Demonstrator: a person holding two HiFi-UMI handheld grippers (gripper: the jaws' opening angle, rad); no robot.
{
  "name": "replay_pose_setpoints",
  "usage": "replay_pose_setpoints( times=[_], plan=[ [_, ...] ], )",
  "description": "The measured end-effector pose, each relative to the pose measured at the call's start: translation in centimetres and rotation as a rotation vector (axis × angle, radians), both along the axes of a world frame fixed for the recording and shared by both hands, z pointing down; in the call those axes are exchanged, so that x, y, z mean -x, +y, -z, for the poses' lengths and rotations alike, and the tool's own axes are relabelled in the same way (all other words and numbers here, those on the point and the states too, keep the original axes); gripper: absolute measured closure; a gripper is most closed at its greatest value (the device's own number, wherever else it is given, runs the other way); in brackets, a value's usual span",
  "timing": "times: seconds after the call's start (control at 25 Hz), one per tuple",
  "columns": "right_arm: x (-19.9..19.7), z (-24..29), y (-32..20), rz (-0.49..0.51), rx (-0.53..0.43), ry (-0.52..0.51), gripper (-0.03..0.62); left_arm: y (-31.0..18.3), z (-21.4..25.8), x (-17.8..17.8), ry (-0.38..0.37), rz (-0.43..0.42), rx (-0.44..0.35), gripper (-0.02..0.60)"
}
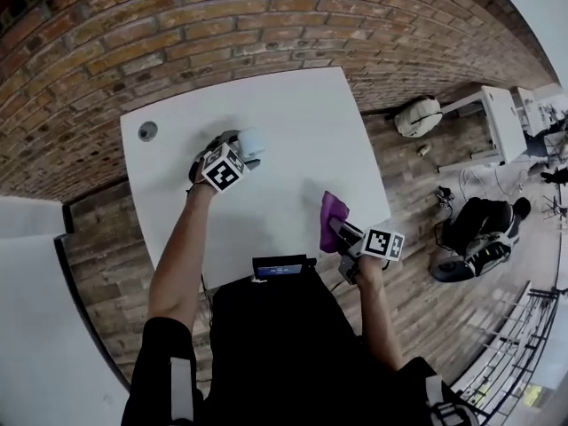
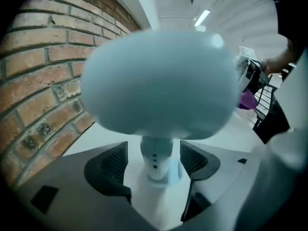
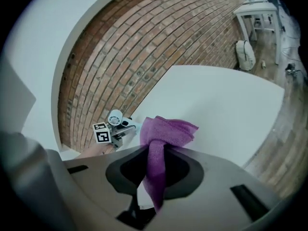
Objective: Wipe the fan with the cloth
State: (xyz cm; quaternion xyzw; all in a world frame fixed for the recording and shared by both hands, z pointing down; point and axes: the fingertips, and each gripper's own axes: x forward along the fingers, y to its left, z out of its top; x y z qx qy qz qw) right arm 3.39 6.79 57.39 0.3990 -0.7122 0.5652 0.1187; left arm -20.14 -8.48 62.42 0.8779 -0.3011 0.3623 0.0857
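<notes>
The fan (image 2: pixel 159 81) is a small one of smooth pale blue-grey plastic, with a rounded head on a slim round stem that carries some little dark dots. It stands on the far half of the table (image 1: pixel 293 122), a little to the left. The left gripper (image 2: pixel 154 165) has its dark ribbed jaws spread wide, one on each side of the stem, and there is a gap between the pads and the plastic. The right gripper (image 3: pixel 154 165) is nearer to the person, above the right front corner of the table, well apart from the fan. Its jaws are pressed together on the cloth (image 3: pixel 166 131), a soft purple fabric with a fine fluffy surface; it bunches above the jaws and one end hangs down below them. The table top is flat, matte white and square, with a round grey hole (image 1: pixel 147 131) near its far left corner. Behind it is a wall (image 1: pixel 177 34) of rough red-brown brick, and the floor (image 1: pixel 426 176) is of worn wooden planks. A pale bag (image 1: pixel 417 115) lies on the floor beside a white desk (image 1: pixel 493 122) at the right.
</notes>
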Motion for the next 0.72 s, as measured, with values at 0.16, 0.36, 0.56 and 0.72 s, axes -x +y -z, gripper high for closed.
replay_pose_setpoints(
  times=[0.16, 0.36, 0.56, 0.72],
  plan=[
    [-3.2, 2.0, 3.4, -0.093, -0.021, 0.022, 0.522, -0.2, -0.9, -0.3, 0.064, -0.013, 0.033, 0.422],
    [-6.2, 4.1, 3.8, -0.154, -0.06, -0.031, 0.522, 3.1, 8.4, -3.5, 0.686, 0.156, 0.153, 0.423],
    [-3.4, 7.9, -0.8, -0.065, -0.198, -0.217, 0.522, 6.7, 20.5, -0.1, 1.616, 0.346, 0.197, 0.422],
    [-0.5, 12.8, -3.5, 0.093, -0.341, -0.277, 0.522, 9.9, 24.5, 1.2, 1.731, 0.396, 0.153, 0.422]
  ],
)
